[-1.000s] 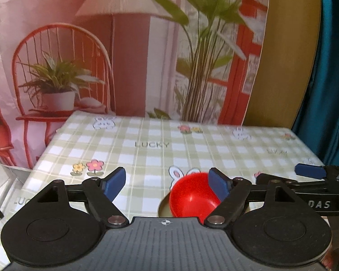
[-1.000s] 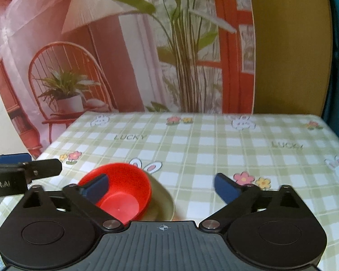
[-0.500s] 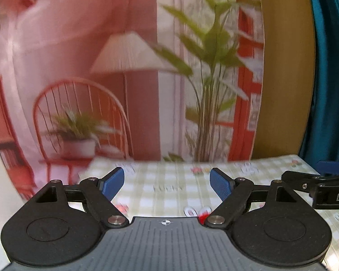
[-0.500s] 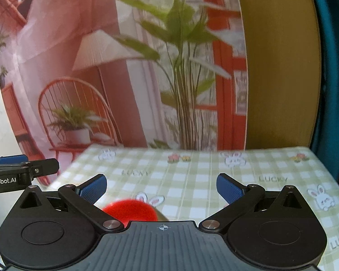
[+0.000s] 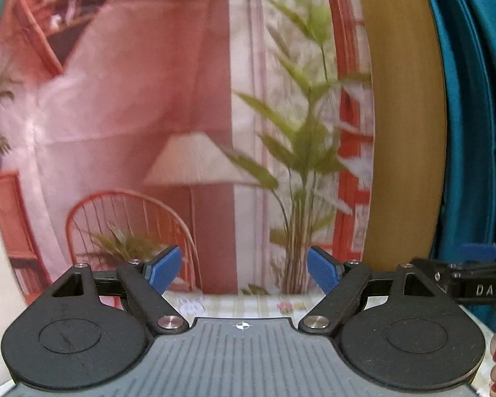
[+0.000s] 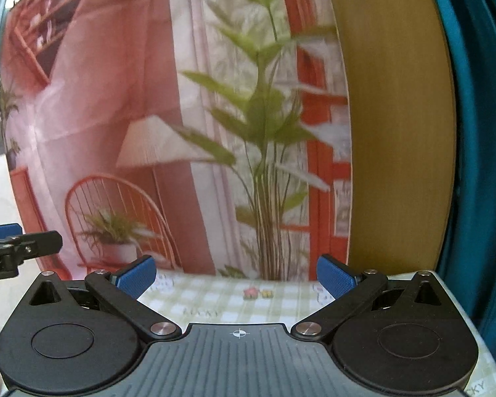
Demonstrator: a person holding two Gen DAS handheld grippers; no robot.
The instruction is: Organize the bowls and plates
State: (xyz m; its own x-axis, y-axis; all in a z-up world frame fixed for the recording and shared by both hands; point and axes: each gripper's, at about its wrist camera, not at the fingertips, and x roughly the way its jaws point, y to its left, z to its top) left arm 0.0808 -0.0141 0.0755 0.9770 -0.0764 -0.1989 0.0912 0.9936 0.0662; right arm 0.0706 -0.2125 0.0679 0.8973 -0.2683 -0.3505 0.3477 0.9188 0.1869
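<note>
Left wrist view: the left gripper (image 5: pixel 244 269) is wide open and holds nothing; only a strip of table (image 5: pixel 248 306) shows. Right wrist view: the right gripper (image 6: pixel 236 276) is also wide open and empty above the table (image 6: pixel 234 301). No plate or bowl is seen.

A printed fabric backdrop (image 6: pixel 115 99) is seen in salmon pink and white, patterned with a red wire chair, a cream pleated lampshade, green leafy plants and an orange-red window frame. To its right, a mustard-yellow panel (image 6: pixel 396 115) and a teal curtain (image 6: pixel 479 132) are shown. The tabletop (image 6: pixel 234 301) is covered in a pale green-and-white check, dotted with small pink and yellow flowers and grey lettering. Black bodies, grey ribbed bases and blue textured pads are carried by the left tool (image 5: pixel 244 269) and the right tool (image 6: pixel 236 276).
</note>
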